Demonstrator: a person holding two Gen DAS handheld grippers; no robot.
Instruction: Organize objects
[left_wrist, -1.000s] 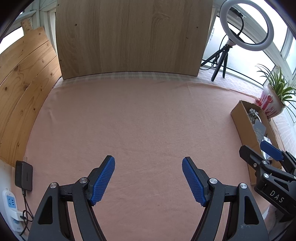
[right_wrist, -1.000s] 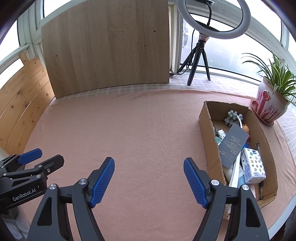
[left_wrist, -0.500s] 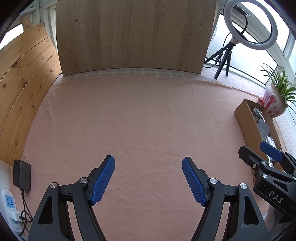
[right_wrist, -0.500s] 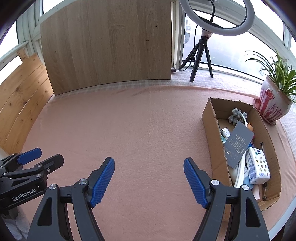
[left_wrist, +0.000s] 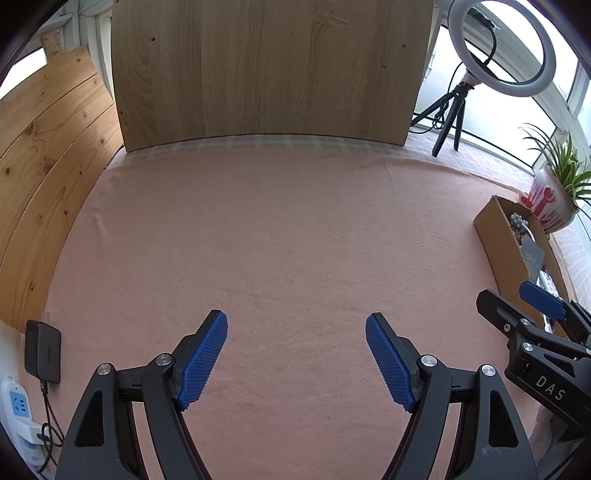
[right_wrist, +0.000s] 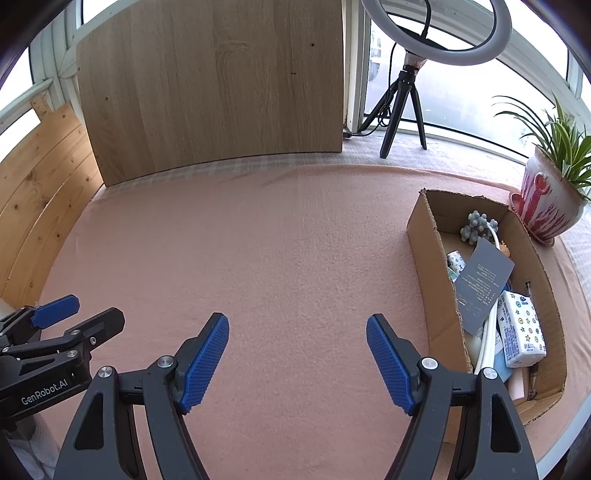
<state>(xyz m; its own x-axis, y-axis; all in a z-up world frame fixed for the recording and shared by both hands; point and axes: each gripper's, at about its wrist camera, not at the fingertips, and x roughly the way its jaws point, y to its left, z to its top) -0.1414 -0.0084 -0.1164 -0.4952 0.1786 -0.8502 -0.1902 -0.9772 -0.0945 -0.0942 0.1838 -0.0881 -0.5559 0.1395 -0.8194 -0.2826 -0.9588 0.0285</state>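
Note:
A cardboard box (right_wrist: 432, 280) lies on the pink cloth (right_wrist: 295, 240) at the right. It holds a grey card (right_wrist: 484, 280), a white tissue pack with stars (right_wrist: 521, 332), a grey knobbly toy (right_wrist: 478, 225) and a white tube (right_wrist: 487, 339). My right gripper (right_wrist: 297, 332) is open over bare cloth just left of the box, with nothing between its blue pads. My left gripper (left_wrist: 295, 332) is open over bare cloth further left, also holding nothing. The left wrist view shows the box (left_wrist: 498, 243) at its right edge, partly behind the right gripper (left_wrist: 513, 299).
A wooden board (right_wrist: 214, 92) stands at the back and plank panels (left_wrist: 48, 177) line the left side. A ring light on a tripod (right_wrist: 406, 96) and a potted plant (right_wrist: 546, 206) stand at the back right. A black adapter (left_wrist: 42, 350) and a power strip (left_wrist: 18, 406) sit at the left edge.
Both views have drifted slightly, so the box and ring light sit a little further right in each. Both sets of jaws look unchanged and hold nothing.

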